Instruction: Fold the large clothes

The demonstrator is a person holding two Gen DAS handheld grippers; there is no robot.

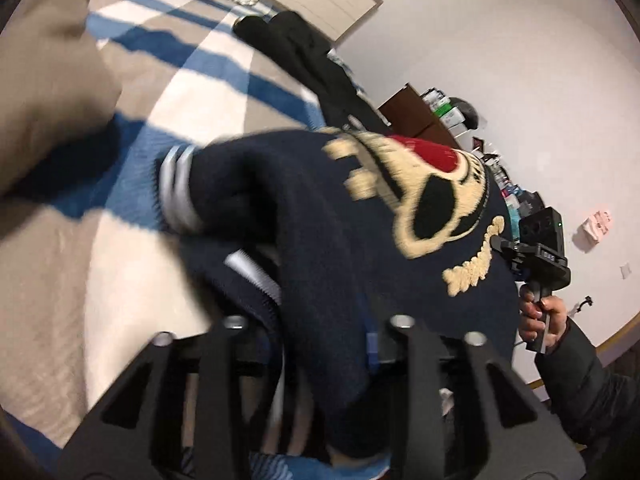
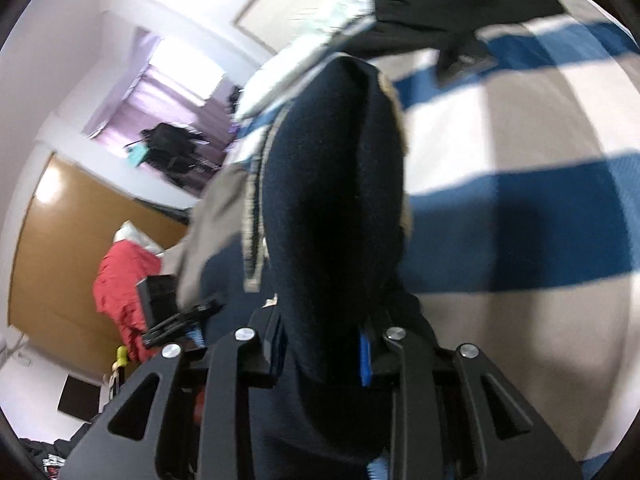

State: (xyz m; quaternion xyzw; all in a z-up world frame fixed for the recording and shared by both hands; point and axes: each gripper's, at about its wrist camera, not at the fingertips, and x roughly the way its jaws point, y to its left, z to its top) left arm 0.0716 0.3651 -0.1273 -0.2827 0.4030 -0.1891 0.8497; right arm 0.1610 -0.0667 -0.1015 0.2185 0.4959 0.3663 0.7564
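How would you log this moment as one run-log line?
stage: lifting | held: sweater | left gripper: sweater between jaws | right gripper: shut on sweater | surface: bed | also: black garment

black tool point(image 2: 324, 354) frames with silver screws, blue pads; dark padded sleeve point(image 1: 592, 384).

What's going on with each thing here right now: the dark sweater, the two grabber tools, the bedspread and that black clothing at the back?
Navy sweater: bunched and lifted off the bed, not yet folded.
Left gripper: sweater fabric between its fingers; grip unclear.
Right gripper: shut on a thick fold of the sweater.
Striped bedspread: spread flat.
Black garment: lying unfolded at the far side of the bed.
Red garment: heaped beside the bed.
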